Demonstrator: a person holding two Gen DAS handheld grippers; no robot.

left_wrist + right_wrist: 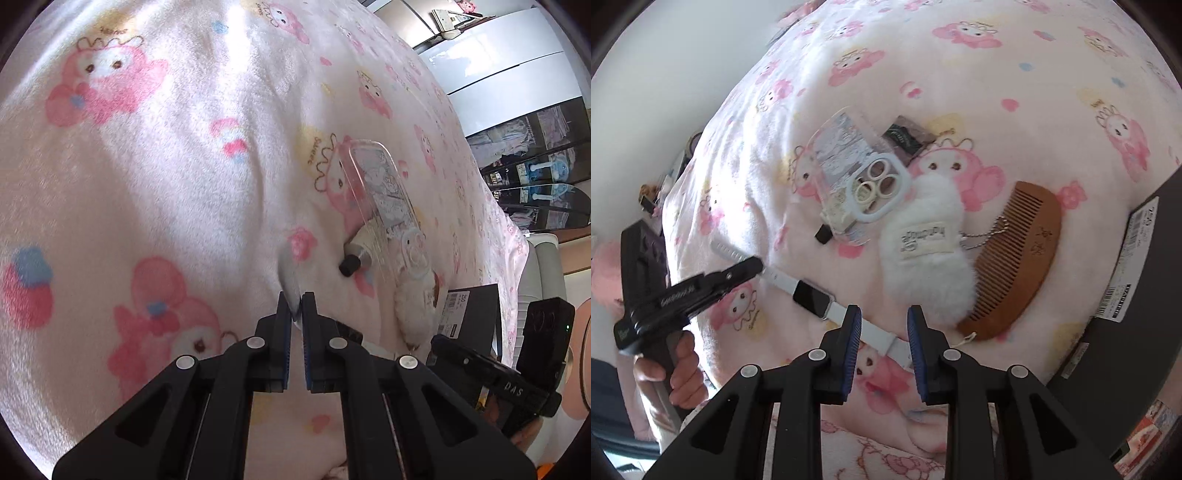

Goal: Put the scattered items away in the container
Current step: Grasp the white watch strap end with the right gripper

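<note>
I have the left gripper (296,314) pinched on the white strap of the smartwatch (812,296), near its perforated end; in the right wrist view that grip sits at centre left, with the watch lying diagonally across the pink printed blanket (147,166). The right gripper (882,326) hangs over the other strap end, fingers narrowly parted and holding nothing. The dark box (1145,295), which I take for the container, fills the right edge of that view. Because the strap is floppy, I'd lift slowly so the watch body dangles clear, then swing it above the fluffy white pouch (927,258) and wooden comb (1019,258) without snagging the phone case (849,166).
</note>
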